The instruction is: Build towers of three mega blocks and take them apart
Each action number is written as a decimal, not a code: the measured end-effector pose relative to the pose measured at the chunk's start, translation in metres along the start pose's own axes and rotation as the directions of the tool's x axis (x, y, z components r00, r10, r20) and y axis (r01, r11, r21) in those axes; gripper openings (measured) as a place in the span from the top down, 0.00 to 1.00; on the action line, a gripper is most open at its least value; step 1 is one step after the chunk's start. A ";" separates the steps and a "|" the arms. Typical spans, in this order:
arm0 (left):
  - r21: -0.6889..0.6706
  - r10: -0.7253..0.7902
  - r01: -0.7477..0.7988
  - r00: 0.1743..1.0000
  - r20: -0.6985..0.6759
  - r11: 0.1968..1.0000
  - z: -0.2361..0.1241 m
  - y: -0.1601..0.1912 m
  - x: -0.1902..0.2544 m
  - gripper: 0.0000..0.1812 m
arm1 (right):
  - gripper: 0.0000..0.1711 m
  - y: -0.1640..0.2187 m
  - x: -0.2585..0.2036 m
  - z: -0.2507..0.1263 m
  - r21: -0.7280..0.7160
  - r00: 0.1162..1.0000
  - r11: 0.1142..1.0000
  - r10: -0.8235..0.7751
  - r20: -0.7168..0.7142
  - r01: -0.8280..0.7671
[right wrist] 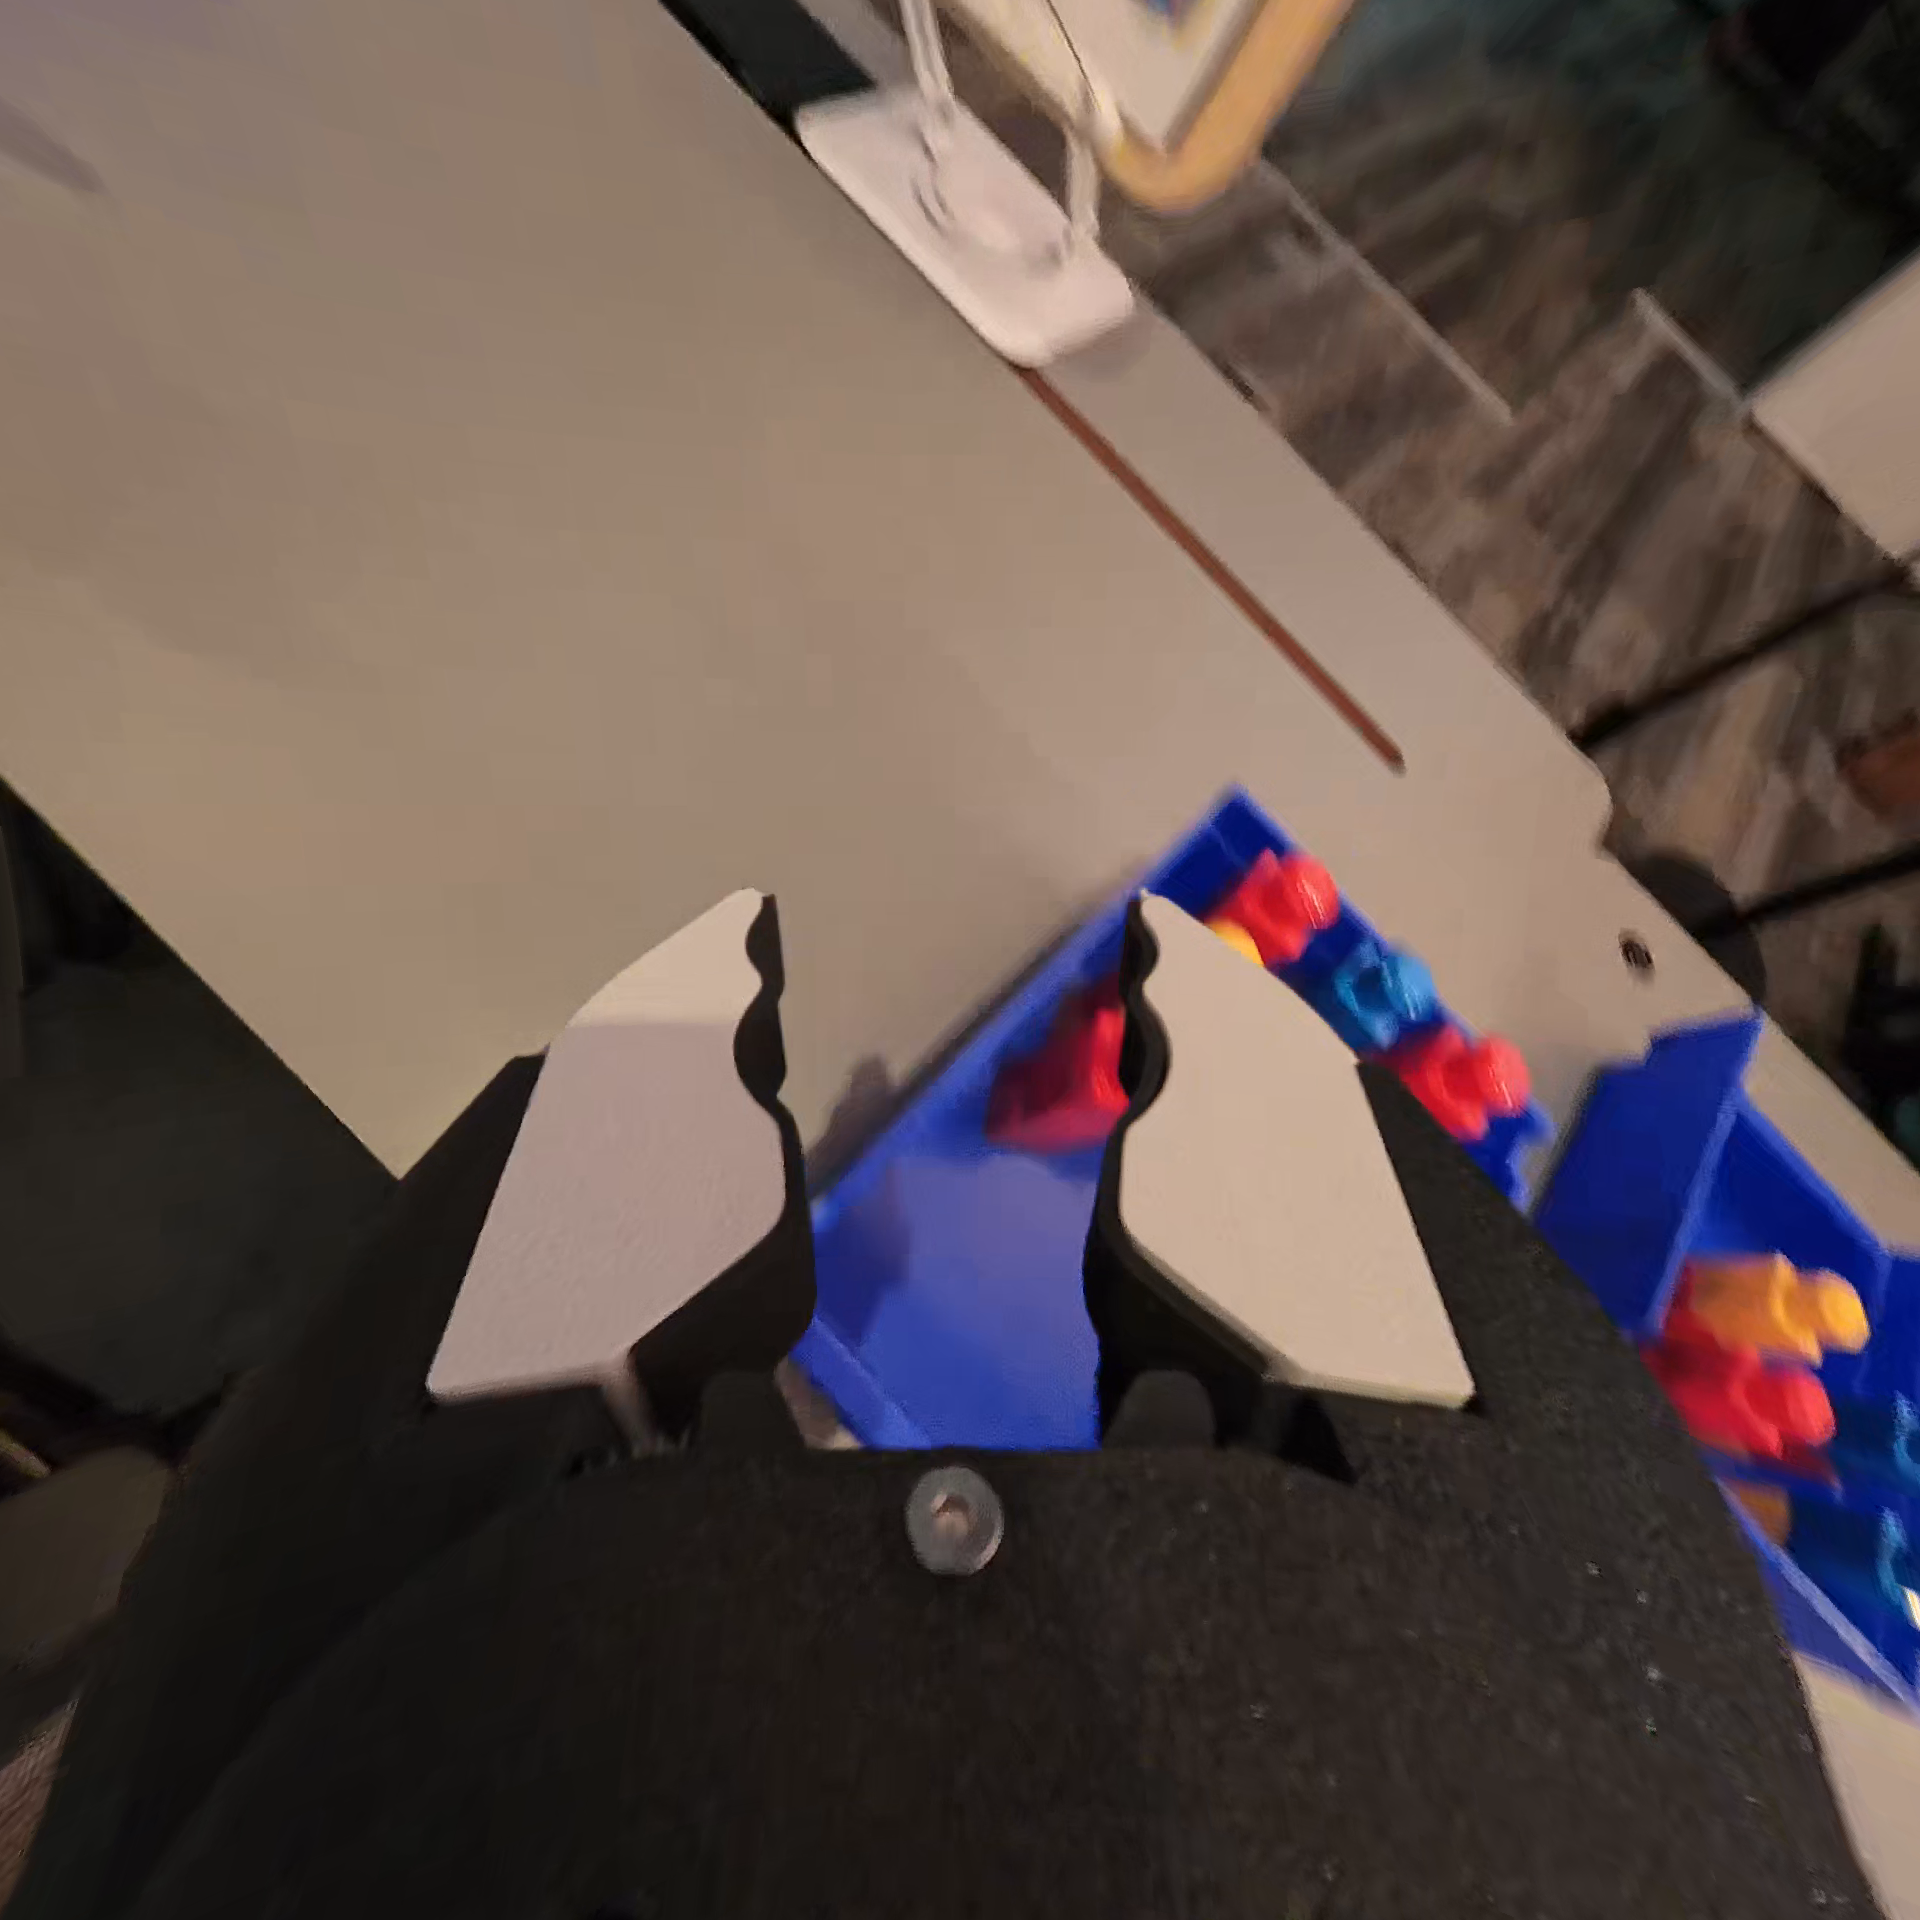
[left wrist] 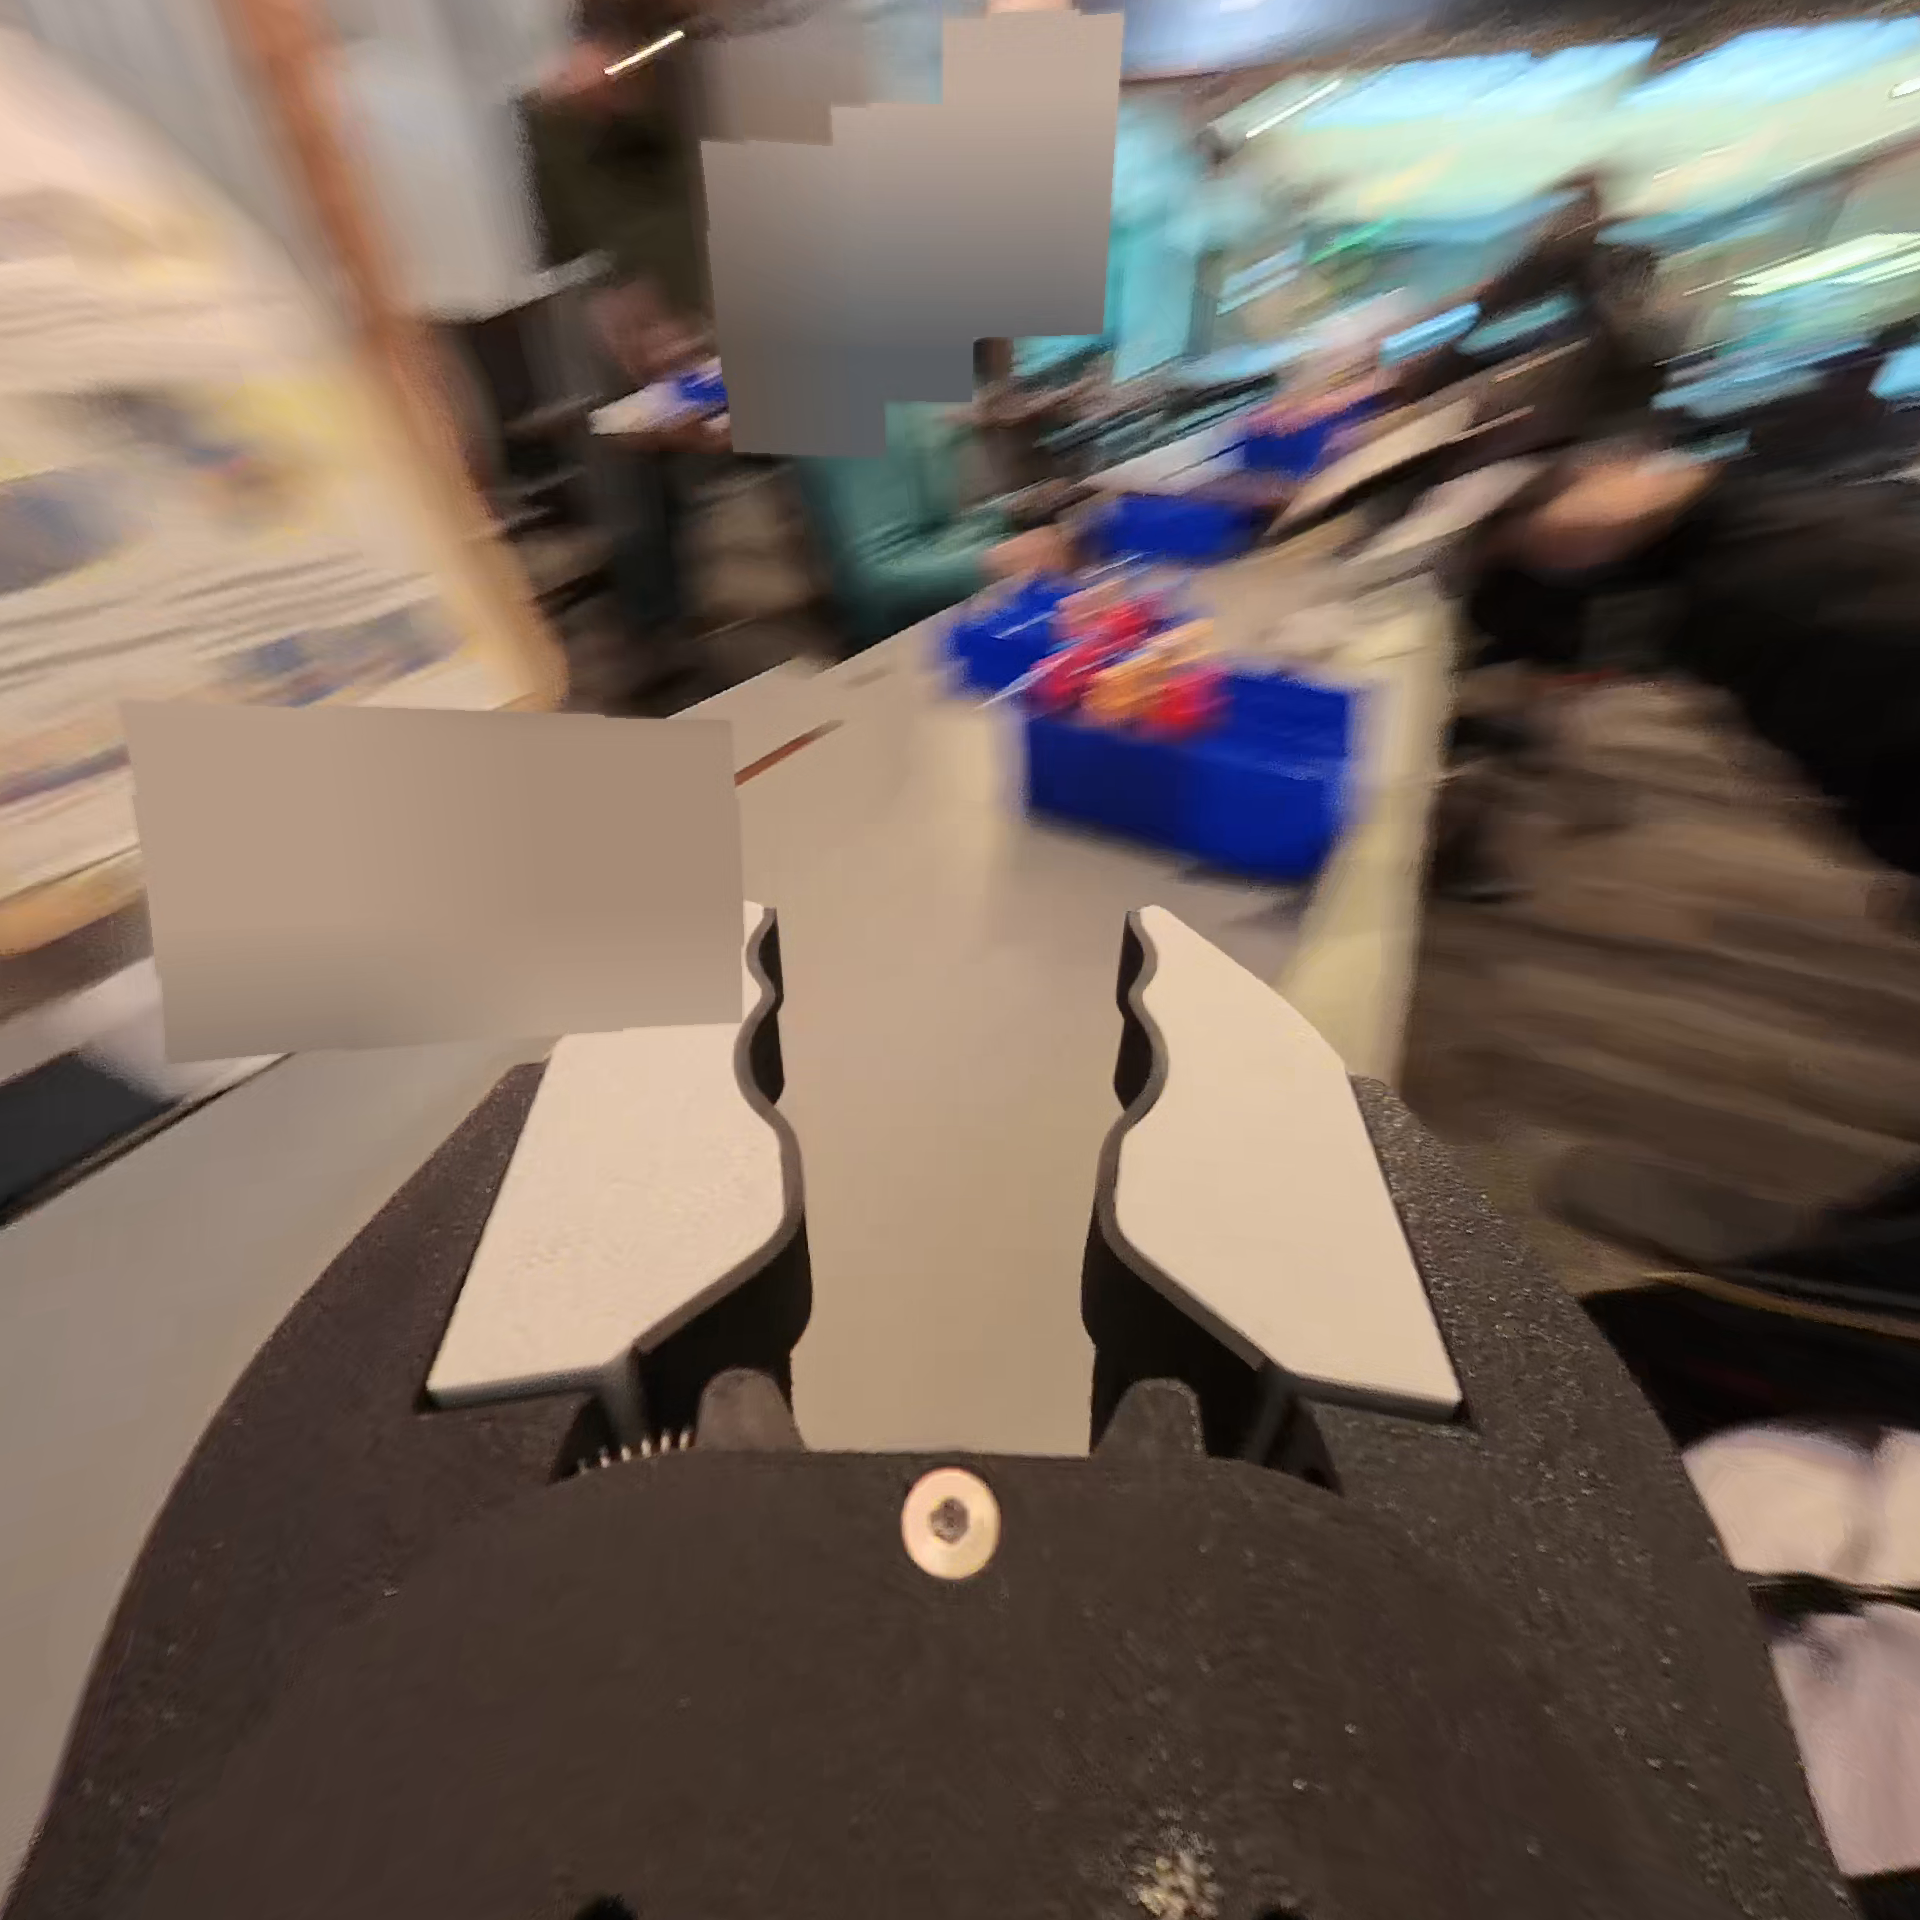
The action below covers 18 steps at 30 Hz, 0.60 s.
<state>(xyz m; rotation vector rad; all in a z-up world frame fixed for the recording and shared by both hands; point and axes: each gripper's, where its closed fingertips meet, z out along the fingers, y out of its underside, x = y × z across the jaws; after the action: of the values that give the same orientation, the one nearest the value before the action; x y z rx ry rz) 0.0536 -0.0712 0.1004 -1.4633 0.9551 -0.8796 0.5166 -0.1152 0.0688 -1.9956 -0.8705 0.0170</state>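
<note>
Busy hall behind, heavily blurred, people seated further off; big grey table (right wrist: 520,520) fills the near ground in both views. Two blue bins sit on it toward the far edge: near bin (right wrist: 935,1299) straight ahead of the right gripper (right wrist: 951,914), second bin (right wrist: 1714,1195) just beside it to the right. Blocks (right wrist: 1273,914) lie loose in both, red, blue and yellow-orange (exact count unclear, motion blur). No tower anywhere, so building looks not yet begun.

Right gripper hovers over the near bin's edge, jaws apart, nothing between them; a red block (right wrist: 1060,1091) lies just past the tips. Left gripper (left wrist: 951,925) hangs above bare table, jaws apart and empty too, bins (left wrist: 1174,769) well ahead.

Step in hand: likely fetching the first block. Do it well by coming down square over one block, pinching its flat sides rather than the studs, and picking one clear of its neighbours.
</note>
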 end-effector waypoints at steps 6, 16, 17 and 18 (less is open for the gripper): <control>-0.343 0.142 0.089 0.793 0.593 0.935 -0.161 0.034 -0.115 0.71 | 0.66 -0.076 -0.083 0.057 0.183 0.971 0.975 -0.161 0.177 0.128; -0.363 -0.135 0.559 0.660 0.739 0.746 -0.204 0.124 -0.237 0.82 | 0.67 -0.134 -0.186 0.180 0.235 0.868 0.964 -0.221 0.445 0.124; -0.352 -0.156 0.596 0.635 0.757 0.722 -0.201 0.135 -0.248 0.82 | 0.67 -0.140 -0.195 0.187 0.251 0.855 0.961 -0.224 0.467 0.114; -0.342 -0.176 0.630 0.613 0.770 0.697 -0.198 0.146 -0.259 0.82 | 0.67 -0.145 -0.203 0.193 0.263 0.844 0.959 -0.228 0.486 0.107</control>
<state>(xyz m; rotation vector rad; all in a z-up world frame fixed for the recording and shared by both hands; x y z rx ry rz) -0.2418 0.0820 -0.0285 -2.4179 0.2653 -0.2458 0.2162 -0.0427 0.0043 -1.7094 -1.3189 0.5495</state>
